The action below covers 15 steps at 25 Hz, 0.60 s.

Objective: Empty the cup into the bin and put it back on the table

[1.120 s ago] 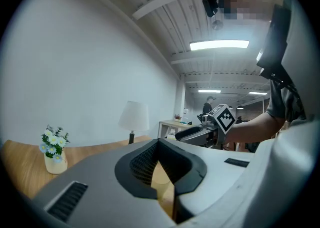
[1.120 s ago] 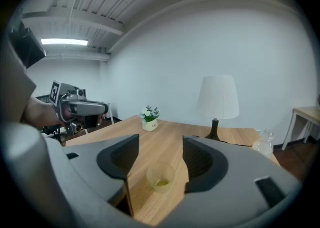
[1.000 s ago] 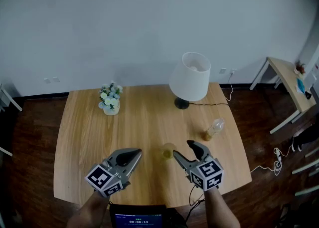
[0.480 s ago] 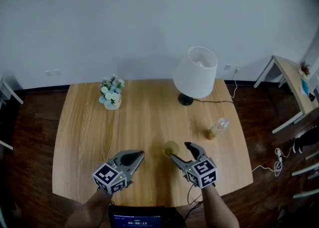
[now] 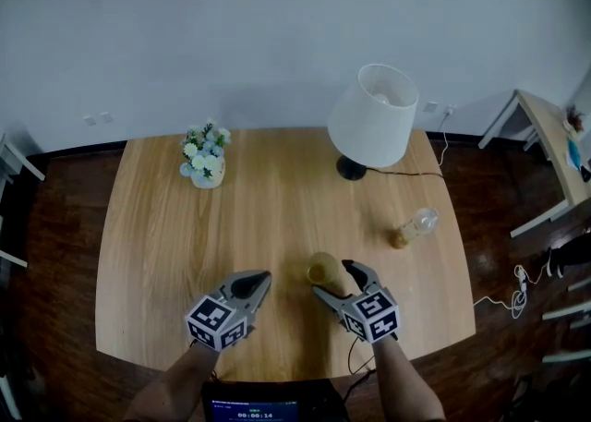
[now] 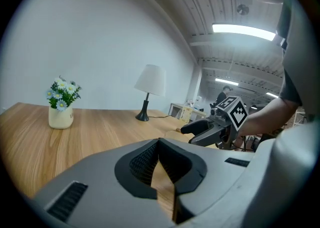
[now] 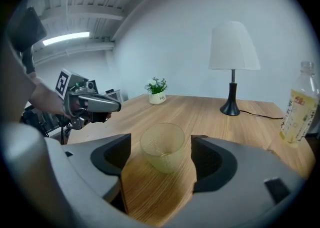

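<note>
Change: both grippers lower toward the tabletop (image 5: 157,226) than a second ago; right gripper's jaws have just been opening, and the cup now sits between them.
Right gripper (image 5: 331,277): jaws spread wide, a gap on each side of the cup, pads not touching it.
Left gripper (image 5: 259,280): jaws pressed together, nothing between them.
Cup (image 7: 162,147): yellowish, translucent, upright on the tabletop near its front edge.
Other items: lamp (image 5: 372,118), flower vase (image 5: 205,169) and bottle (image 5: 413,227) further back.
</note>
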### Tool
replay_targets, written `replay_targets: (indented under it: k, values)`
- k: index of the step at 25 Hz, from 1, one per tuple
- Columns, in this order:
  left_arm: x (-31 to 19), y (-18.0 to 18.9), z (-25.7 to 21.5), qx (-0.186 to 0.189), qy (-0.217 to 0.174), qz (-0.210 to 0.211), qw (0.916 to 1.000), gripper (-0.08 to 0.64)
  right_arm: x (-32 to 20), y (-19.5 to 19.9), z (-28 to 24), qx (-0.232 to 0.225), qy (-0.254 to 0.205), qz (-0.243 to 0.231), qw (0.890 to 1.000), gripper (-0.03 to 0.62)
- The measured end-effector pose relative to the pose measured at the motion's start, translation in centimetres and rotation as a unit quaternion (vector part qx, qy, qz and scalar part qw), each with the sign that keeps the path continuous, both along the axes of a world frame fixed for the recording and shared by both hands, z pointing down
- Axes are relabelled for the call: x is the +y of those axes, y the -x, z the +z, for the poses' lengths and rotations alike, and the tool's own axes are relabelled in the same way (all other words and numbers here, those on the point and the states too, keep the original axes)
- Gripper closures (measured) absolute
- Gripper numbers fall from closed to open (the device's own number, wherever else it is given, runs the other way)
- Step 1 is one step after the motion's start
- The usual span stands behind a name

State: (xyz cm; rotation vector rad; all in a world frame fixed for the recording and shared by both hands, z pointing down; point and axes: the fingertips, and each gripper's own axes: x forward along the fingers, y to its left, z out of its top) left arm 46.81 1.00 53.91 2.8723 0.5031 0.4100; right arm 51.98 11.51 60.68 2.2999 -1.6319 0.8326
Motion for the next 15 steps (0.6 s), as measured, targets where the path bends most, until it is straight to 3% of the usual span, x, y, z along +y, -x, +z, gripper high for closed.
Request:
replay_targets:
  k: [15]
  values:
    - [0.1, -1.2, 3.7, -0.031, 0.006, -0.007, 0.9995, 0.566, -1.2, -0.3, 4.6, -0.017, 0.017, -0.013, 1.0, 0.206]
